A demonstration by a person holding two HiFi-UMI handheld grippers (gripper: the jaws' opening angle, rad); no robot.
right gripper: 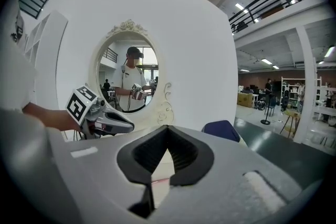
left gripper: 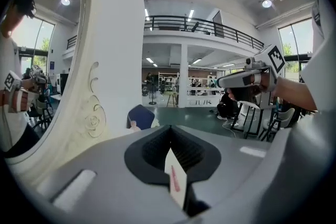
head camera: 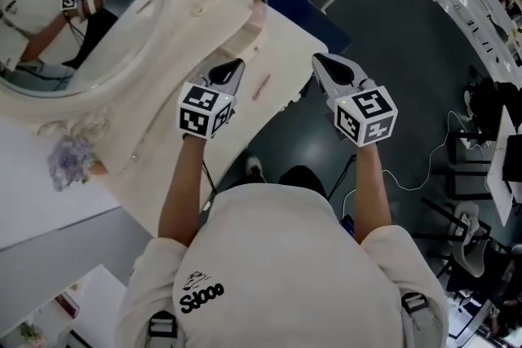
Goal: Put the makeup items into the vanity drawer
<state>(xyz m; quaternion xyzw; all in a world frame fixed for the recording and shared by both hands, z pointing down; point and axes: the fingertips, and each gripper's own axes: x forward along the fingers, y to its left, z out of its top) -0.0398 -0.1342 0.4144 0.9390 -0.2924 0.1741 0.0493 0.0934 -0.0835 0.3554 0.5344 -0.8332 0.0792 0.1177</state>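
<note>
left gripper [head camera: 235, 68]: jaws stood pressed together, nothing clamped | right gripper [head camera: 320, 63]: jaws stood pressed together, nothing clamped | pink makeup stick [head camera: 261, 85]: lay on vanity top [head camera: 284, 43] between both grippers, touched by neither

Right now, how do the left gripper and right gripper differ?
The left gripper hovers over the vanity top, beside the pink stick; the right gripper hangs mostly past its edge, over the floor. The left gripper is nearer the mirror than the right. Both are shut and empty.
</note>
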